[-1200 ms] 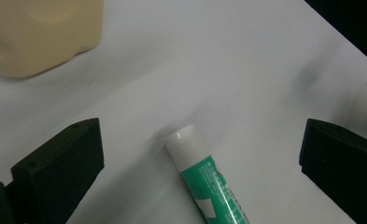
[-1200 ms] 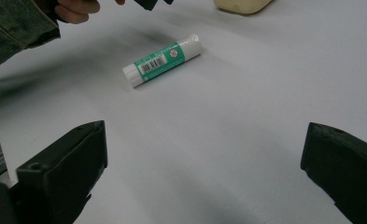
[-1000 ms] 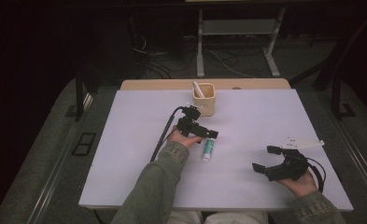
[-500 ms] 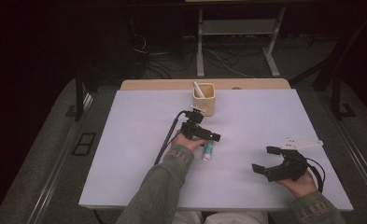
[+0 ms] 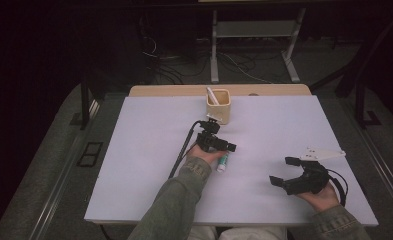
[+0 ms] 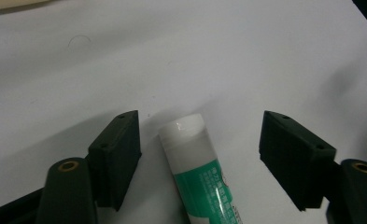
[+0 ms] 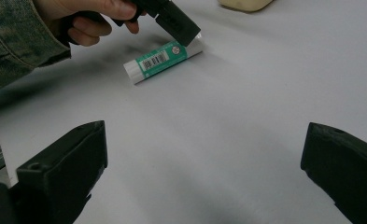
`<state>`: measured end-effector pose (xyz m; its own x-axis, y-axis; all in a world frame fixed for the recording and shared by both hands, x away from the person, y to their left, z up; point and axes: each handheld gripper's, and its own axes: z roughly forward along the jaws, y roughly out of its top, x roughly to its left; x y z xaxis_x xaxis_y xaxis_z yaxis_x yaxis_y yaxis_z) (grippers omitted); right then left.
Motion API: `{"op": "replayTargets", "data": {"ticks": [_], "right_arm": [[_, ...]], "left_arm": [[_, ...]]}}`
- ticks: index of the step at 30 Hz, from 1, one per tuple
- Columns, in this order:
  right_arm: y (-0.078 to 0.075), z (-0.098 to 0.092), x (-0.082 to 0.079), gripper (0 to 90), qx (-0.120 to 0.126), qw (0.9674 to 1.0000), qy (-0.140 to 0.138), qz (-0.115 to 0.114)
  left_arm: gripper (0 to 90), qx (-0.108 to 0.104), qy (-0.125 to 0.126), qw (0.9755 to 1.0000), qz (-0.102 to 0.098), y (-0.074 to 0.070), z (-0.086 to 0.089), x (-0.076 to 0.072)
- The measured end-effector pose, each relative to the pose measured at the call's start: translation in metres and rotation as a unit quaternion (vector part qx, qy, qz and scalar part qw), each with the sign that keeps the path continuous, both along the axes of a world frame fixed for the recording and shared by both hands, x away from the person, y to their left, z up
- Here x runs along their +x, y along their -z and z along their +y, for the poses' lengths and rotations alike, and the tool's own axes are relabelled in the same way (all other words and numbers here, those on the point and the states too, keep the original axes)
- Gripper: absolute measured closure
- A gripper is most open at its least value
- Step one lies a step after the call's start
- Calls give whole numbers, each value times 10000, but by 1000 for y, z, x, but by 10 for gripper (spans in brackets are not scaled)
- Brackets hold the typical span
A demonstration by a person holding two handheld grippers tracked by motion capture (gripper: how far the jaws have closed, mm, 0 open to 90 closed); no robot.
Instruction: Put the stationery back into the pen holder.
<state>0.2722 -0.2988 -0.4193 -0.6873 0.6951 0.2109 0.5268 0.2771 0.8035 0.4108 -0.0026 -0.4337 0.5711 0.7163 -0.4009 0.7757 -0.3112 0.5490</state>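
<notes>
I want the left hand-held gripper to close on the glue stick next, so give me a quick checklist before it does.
1. Left hand-held gripper open: ok, jaws stand wide apart.
2. Glue stick between the jaws: ok, though nearer one jaw than the other.
3. Glue stick free of contact: cannot tell, gap to that jaw is slim.
4. Stick lying flat on the white table: ok.
5. Right hand-held gripper clear of the grasp: ok, open and off to the side.
6. Beige cup out of the way: ok, farther back.
</notes>
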Motion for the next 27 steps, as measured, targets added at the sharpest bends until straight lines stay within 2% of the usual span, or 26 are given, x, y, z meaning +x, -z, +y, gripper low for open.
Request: {"op": "replayTargets", "data": {"ticks": [9, 15, 17, 23, 27], "right_arm": [[0, 0, 0, 2, -5, 10000, -5, -6], [0, 0, 0, 2, -4, 10000, -5, -7], [0, 0, 0, 2, -2, 10000, 1, -11], [0, 0, 0, 2, 6, 10000, 5, -6], [-1, -1, 0, 2, 10, 10000, 16, -17]], "left_arm": [[407, 69, -92, 9999, 53, 2, -5, -2], [467, 250, -123, 9996, 30, 3, -7, -3], [501, 282, -249, 9993, 48, 3, -8, -3], [579, 357, -403, 9985, 54, 3, -9, -3], [586, 449, -427, 9981, 44, 2, -11, -3]]}}
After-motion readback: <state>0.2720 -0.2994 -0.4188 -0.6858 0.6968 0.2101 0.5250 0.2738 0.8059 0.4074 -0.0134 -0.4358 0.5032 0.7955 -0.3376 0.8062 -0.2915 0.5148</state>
